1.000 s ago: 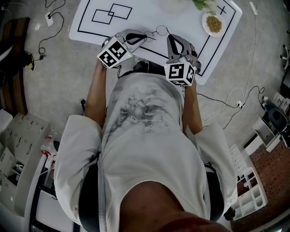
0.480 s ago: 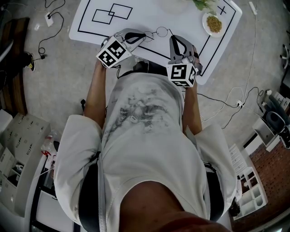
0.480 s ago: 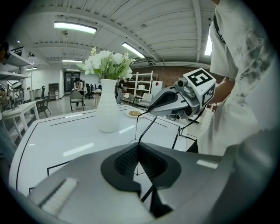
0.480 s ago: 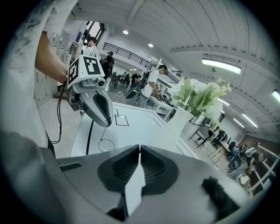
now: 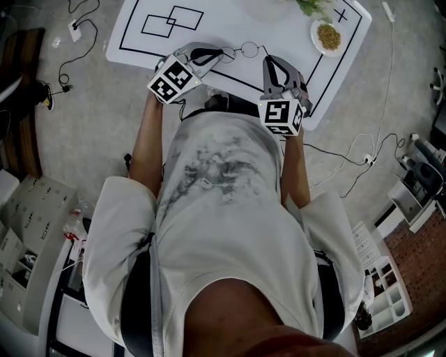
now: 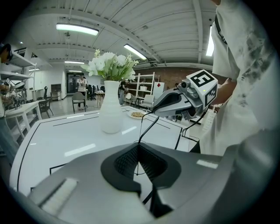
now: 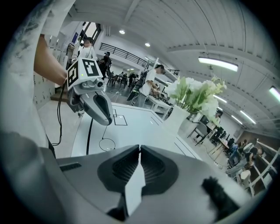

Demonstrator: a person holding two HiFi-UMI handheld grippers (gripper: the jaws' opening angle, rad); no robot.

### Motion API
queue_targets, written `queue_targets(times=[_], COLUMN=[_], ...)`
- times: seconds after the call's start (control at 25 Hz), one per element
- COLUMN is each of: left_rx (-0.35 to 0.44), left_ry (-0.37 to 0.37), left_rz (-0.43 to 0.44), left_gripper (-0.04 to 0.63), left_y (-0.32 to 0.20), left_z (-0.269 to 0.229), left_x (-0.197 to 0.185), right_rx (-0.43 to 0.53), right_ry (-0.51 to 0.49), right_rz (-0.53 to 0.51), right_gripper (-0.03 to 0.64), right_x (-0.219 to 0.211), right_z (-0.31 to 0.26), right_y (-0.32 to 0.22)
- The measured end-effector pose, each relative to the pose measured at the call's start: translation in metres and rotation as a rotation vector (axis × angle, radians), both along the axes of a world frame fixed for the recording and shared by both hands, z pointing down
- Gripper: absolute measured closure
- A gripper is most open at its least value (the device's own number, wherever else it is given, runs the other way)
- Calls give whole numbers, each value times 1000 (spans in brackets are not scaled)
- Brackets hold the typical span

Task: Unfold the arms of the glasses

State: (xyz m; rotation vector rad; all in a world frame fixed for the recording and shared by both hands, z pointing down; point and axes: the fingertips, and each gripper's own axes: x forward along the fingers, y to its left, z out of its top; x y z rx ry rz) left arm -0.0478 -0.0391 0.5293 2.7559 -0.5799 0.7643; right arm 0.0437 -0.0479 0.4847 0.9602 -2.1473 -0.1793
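Thin round wire glasses [image 5: 240,50] hover just over the white table [image 5: 279,28] in the head view. My left gripper [image 5: 217,54] is shut on the frame by the left lens. In the left gripper view the wire rim runs down between my shut jaws [image 6: 139,159]. From there a black arm [image 6: 148,127] rises to the tip of my right gripper [image 6: 155,111]. My right gripper [image 5: 267,64] is shut on that arm's end, though its own view [image 7: 140,159] hides the grip. That view shows a lens ring [image 7: 106,144] hanging under my left gripper [image 7: 106,121].
A white vase of white flowers [image 6: 111,116] stands on the table, with a plate of food [image 5: 327,36] at the far right. Black outline squares [image 5: 171,21] mark the tabletop. Cables [image 5: 362,160] lie on the floor. People stand in the background.
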Motion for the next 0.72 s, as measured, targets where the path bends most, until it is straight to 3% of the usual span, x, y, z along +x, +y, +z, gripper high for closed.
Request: queue_targets(times=[0.72], left_rx=[-3], left_ry=[6], left_rz=[-33], left_gripper=[584], left_y=[-4], left_z=[3], left_x=[-5], right_rx=[-9], right_ry=[-5], right_rz=[40], right_gripper=[592], right_x=[12], right_z=[1], right_y=[3])
